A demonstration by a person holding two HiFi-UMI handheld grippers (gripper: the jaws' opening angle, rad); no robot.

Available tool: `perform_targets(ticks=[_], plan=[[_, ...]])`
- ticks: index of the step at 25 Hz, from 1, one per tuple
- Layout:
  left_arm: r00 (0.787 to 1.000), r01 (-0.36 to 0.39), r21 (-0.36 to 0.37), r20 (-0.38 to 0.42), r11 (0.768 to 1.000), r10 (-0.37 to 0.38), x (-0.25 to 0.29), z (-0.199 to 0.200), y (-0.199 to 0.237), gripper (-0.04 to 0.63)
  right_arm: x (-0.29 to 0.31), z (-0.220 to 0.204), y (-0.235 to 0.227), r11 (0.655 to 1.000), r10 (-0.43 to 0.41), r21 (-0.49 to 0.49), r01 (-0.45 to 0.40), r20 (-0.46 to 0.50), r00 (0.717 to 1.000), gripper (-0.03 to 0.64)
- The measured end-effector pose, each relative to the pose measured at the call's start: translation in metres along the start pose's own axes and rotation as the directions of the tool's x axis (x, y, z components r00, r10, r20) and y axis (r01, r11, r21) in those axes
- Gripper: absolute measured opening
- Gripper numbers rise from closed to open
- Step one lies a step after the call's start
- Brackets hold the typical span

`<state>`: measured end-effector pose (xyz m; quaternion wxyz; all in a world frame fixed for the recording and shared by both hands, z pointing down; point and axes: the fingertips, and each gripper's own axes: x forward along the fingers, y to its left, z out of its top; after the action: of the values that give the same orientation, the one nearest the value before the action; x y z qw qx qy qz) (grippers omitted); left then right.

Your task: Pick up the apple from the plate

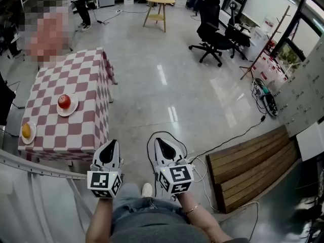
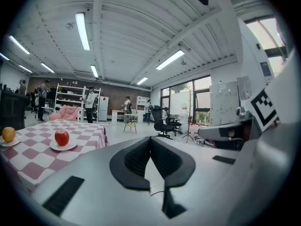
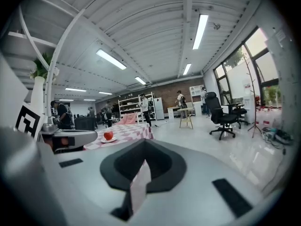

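Observation:
A red apple (image 1: 64,102) sits on a white plate (image 1: 72,110) on the table with the red-and-white checked cloth (image 1: 83,77), at the left of the head view. Both grippers hang over the floor short of the table, well away from the apple. My left gripper (image 1: 112,142) is shut with nothing in it, near the table's closest corner. To its right, my right gripper (image 1: 158,140) also looks shut and holds nothing. The left gripper view has the apple (image 2: 61,137) far off to the left of the closed gripper (image 2: 150,139). In the right gripper view the apple (image 3: 108,135) is small and distant beyond the gripper (image 3: 143,141).
An orange (image 1: 26,130) lies on a second plate at the table's left edge. A white rail (image 1: 35,167) runs at the lower left. Cables (image 1: 223,140) and a wooden pallet (image 1: 253,161) lie on the floor to the right. Office chairs (image 1: 210,32) and a wooden stool (image 1: 160,1) stand farther off.

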<state>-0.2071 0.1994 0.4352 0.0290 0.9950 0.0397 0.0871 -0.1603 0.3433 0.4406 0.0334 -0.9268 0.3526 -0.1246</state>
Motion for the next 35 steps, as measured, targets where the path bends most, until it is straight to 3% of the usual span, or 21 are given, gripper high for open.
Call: perform_targets(ticks=[7, 15, 25, 35], plan=[[0.997, -0.073, 0.000, -0.022, 0.997, 0.073, 0.012, 0.000, 0.021, 0.016, 0.011, 0.000, -0.015, 1.000, 0.008, 0.023, -0.008, -0.025, 1.000, 0.009], [0.996, -0.082, -0.004, -0.025, 0.997, 0.082, 0.049, 0.010, 0.051, 0.017, 0.054, 0.012, -0.026, 0.999, -0.008, 0.034, 0.008, -0.021, 1.000, 0.011], [0.994, -0.076, -0.033, -0.081, 0.997, 0.073, 0.134, 0.006, 0.094, 0.017, 0.132, 0.021, -0.053, 0.999, -0.016, 0.040, 0.019, -0.066, 0.998, 0.009], [0.986, -0.085, -0.067, -0.151, 0.994, 0.075, 0.234, 0.017, 0.176, 0.017, 0.263, 0.056, -0.059, 0.999, -0.003, 0.032, 0.007, -0.101, 0.995, 0.009]])
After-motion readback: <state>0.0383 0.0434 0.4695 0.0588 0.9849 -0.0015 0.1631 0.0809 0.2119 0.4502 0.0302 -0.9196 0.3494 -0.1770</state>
